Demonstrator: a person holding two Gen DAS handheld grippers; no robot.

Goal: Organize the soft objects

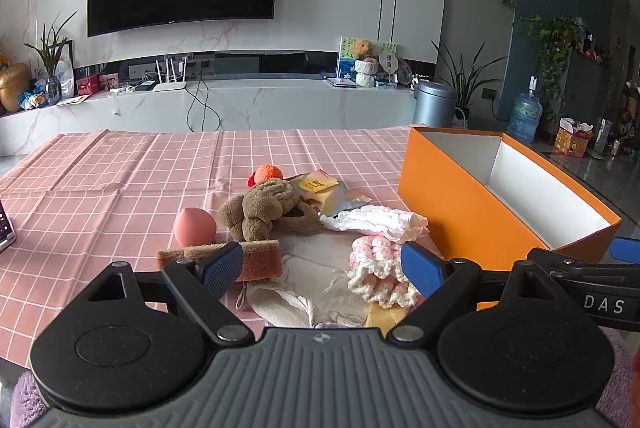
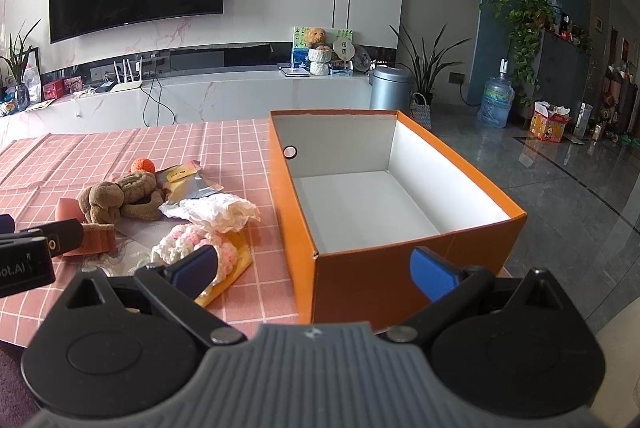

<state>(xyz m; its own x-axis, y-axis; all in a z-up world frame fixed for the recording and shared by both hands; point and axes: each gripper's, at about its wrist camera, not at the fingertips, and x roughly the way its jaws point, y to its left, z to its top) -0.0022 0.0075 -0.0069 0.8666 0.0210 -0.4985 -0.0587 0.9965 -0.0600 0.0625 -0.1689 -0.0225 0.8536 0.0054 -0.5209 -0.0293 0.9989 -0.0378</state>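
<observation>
The orange box occupies the centre right of the right wrist view. It is open and empty, with a white interior. Its near wall stands directly ahead of the right tool. A low carry toward the box could strike this wall and push the light box along the tabletop.

The soft objects lie in one touching cluster at the centre of the left wrist view. Risk: closing on one item could drag its neighbours.

- Beige cloth: flat, at lower centre, under other items. Lifting it could spill them.
- Brown plush toy: limp, with loose limbs that could snag.
- White fabric: crumpled, right of the plush.
- Pink-and-white crochet piece: touches the right finger of the left tool.
- Sponge: behind the left finger.
- Pink ball: could roll if nudged.

Both tools are spread wide and grip nothing.
</observation>
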